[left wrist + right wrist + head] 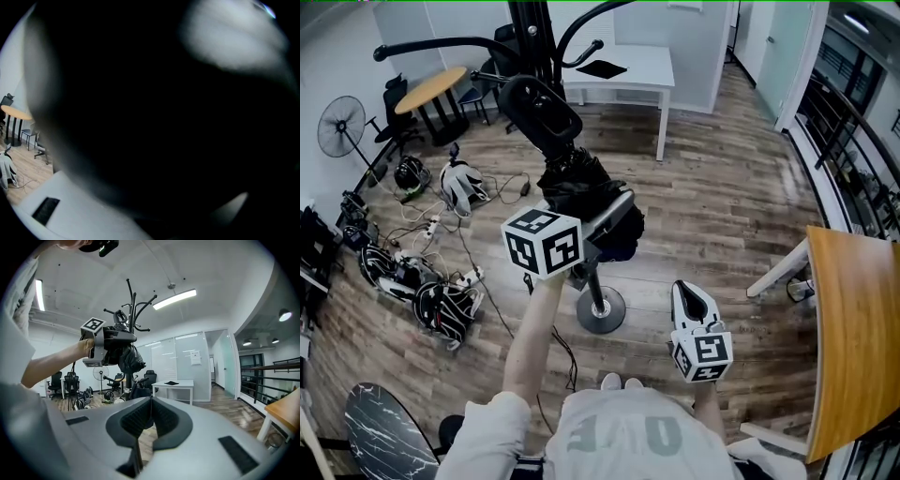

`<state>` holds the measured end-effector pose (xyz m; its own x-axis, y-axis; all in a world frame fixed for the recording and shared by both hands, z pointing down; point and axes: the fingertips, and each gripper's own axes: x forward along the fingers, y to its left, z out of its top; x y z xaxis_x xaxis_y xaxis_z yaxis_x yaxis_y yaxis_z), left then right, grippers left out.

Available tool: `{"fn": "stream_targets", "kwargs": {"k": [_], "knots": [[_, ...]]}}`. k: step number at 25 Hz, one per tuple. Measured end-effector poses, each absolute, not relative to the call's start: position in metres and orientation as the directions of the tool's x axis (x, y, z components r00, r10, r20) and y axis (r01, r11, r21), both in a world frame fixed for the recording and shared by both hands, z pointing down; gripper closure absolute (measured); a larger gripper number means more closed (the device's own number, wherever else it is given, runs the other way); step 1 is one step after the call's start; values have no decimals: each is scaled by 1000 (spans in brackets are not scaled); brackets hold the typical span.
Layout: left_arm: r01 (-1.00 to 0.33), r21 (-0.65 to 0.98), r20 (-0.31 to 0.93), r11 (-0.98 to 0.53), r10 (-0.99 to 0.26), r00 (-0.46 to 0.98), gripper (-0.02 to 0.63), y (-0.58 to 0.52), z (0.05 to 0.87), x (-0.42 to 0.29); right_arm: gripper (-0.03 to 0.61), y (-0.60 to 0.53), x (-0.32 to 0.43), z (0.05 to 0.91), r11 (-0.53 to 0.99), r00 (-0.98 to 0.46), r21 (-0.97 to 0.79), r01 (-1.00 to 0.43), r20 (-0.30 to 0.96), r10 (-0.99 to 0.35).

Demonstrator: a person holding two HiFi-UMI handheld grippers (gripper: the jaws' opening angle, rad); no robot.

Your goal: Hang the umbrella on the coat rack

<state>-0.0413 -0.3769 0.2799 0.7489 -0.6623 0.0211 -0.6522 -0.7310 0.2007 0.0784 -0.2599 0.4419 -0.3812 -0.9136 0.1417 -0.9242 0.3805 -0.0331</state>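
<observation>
Bright ceiling strip light (174, 298), fisheye-bent edges, left gripper view mostly black (blurred).

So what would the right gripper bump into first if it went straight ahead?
Probably the white table far ahead. The path seems to pass just right of the umbrella, but depth is unclear.

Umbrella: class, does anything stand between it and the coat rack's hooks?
Nothing visible does: the umbrella, held in the left tongs, is close beside the coat rack, below its hooks.
</observation>
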Motion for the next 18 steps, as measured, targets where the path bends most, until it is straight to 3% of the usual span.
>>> {"fn": "stream_targets", "kwargs": {"k": [18], "knots": [[-605,271,29,-749,-622,783,314,-397,317,-43,548,-245,83,463,355,-356,-42,-934,203,-912]]}}
